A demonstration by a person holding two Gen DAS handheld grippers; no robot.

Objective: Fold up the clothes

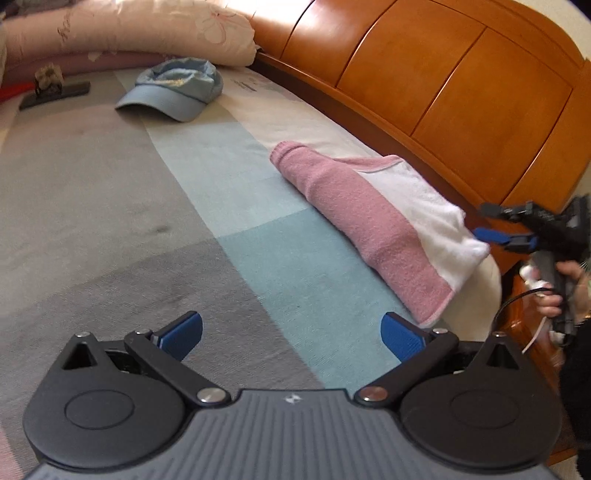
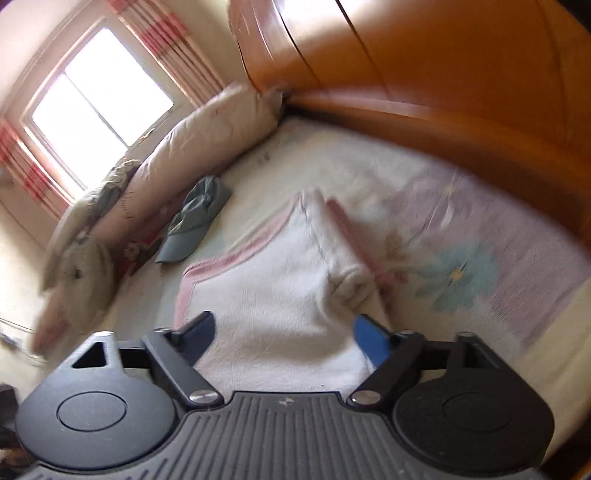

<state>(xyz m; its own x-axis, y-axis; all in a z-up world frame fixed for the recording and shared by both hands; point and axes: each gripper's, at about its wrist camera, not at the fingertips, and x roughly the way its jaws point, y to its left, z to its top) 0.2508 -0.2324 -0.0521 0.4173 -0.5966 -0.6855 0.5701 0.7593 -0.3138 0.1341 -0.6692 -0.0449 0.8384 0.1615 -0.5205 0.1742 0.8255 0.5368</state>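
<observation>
A pink and white towel lies folded into a long strip on the bed, close to the wooden headboard. My left gripper hovers open over the blue and grey sheet, with nothing between its fingers and the towel's near pink end just to its right. My right gripper, held by a hand, is at the towel's white far end with its jaws apart. In the blurred right wrist view the towel lies under and ahead of the open right gripper.
A light blue cap rests on the bed near a long pink pillow. A dark flat object lies at the far left. The headboard bounds the bed's right side; a window is beyond the pillow.
</observation>
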